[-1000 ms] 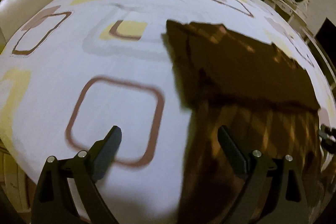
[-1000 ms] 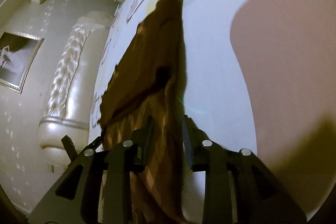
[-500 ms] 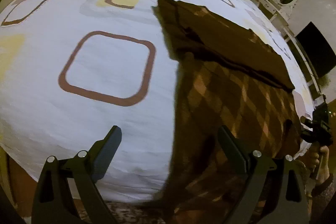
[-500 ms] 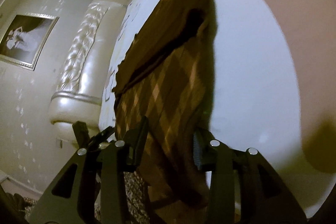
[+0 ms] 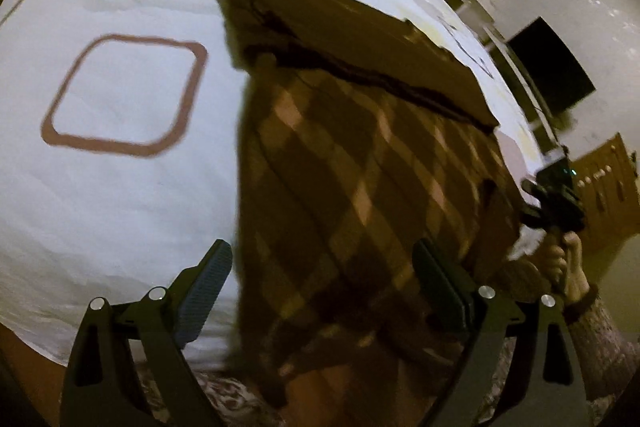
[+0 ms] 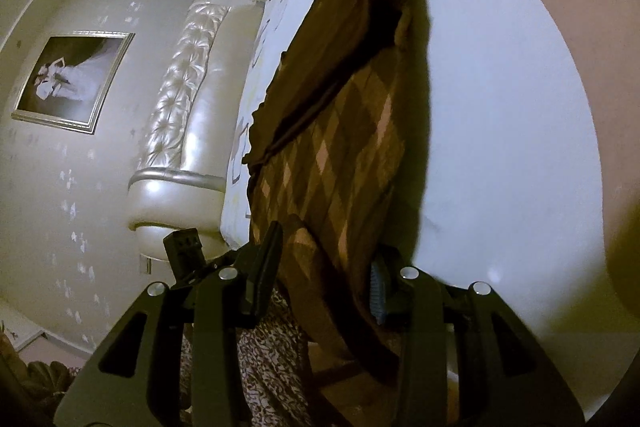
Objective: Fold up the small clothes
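1. Now my left tongs point(image 5: 322, 291) stand wide, with the near edge of the brown argyle garment point(image 5: 360, 163) lying between the two fingers; neither finger presses on the cloth.
2. My right tongs point(image 6: 326, 267) are partly parted, with the garment's point(image 6: 344, 147) hem passing between them and draping down over the bed's edge; I cannot tell whether they pinch it.
3. That garment lies on the bed sheet point(image 5: 120, 187), white with brown rounded squares and yellow patches, its far part folded over in plain dark brown.
4. From the left wrist camera, my right hand point(image 5: 566, 267) shows at the garment's far corner.
5. Beyond the bed stand a padded headboard point(image 6: 180, 99) and a framed picture point(image 6: 74, 83).
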`<action>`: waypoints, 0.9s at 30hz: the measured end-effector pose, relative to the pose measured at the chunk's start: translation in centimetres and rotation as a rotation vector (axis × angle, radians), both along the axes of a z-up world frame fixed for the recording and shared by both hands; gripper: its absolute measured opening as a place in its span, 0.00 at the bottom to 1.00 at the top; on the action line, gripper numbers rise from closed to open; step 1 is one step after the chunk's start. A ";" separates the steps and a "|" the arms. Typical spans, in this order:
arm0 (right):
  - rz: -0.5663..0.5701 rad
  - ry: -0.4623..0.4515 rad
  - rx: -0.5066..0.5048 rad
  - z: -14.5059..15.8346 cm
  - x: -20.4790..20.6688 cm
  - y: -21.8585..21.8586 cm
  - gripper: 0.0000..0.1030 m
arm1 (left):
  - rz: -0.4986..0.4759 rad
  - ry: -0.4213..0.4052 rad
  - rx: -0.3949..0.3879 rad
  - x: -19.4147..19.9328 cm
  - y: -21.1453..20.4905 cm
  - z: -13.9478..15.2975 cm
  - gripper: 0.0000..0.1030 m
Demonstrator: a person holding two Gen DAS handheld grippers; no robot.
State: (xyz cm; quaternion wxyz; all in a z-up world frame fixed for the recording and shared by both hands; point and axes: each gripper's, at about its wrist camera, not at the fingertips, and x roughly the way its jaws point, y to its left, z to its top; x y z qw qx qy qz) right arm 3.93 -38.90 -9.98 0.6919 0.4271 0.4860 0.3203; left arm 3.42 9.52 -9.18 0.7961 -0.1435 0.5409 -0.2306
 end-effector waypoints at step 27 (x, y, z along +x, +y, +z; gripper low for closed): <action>0.007 0.016 -0.008 -0.8 0.0 0.9 0.04 | 0.027 0.071 -0.071 0.0 1.3 0.0 0.04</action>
